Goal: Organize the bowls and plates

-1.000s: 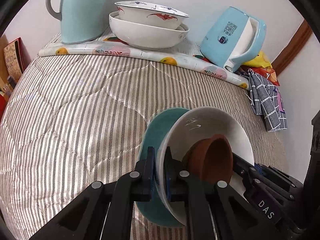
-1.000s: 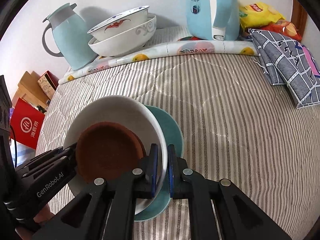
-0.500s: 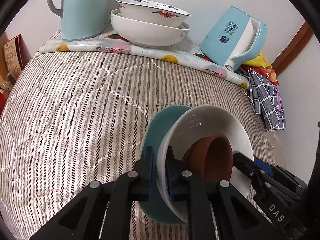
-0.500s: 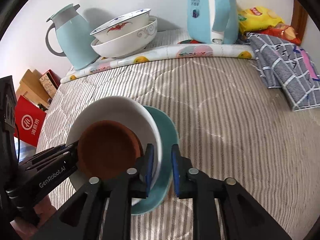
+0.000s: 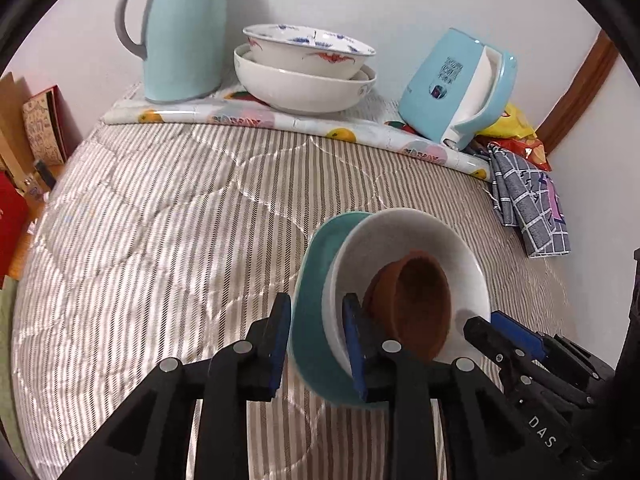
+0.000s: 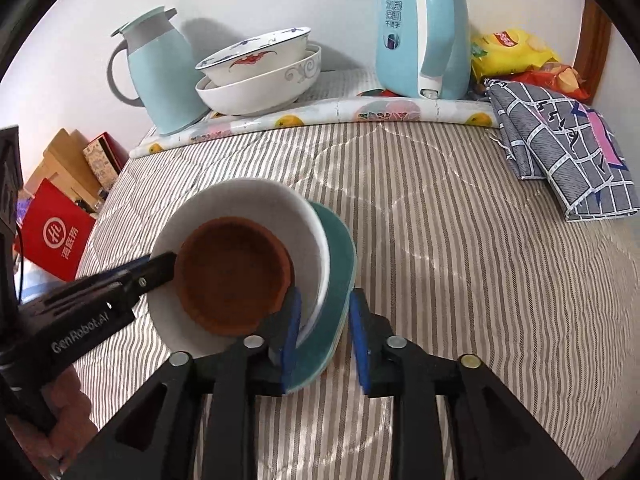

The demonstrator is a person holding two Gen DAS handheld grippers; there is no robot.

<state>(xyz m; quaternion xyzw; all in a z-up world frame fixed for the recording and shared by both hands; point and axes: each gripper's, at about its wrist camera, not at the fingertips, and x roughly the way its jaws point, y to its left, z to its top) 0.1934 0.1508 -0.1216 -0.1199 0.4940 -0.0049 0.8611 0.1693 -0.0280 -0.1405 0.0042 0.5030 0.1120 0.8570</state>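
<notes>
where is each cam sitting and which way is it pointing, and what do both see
Left wrist: rides the left gripper, looking forward along its fingers over the striped quilt toward the wall; its open jaws straddle the teal plate, and the right gripper shows at lower right.
Right wrist: rides the right gripper, facing the same wall; the left gripper enters from the left.
Shared: teal plate, white bowl, brown bowl, thermos, kettle.
</notes>
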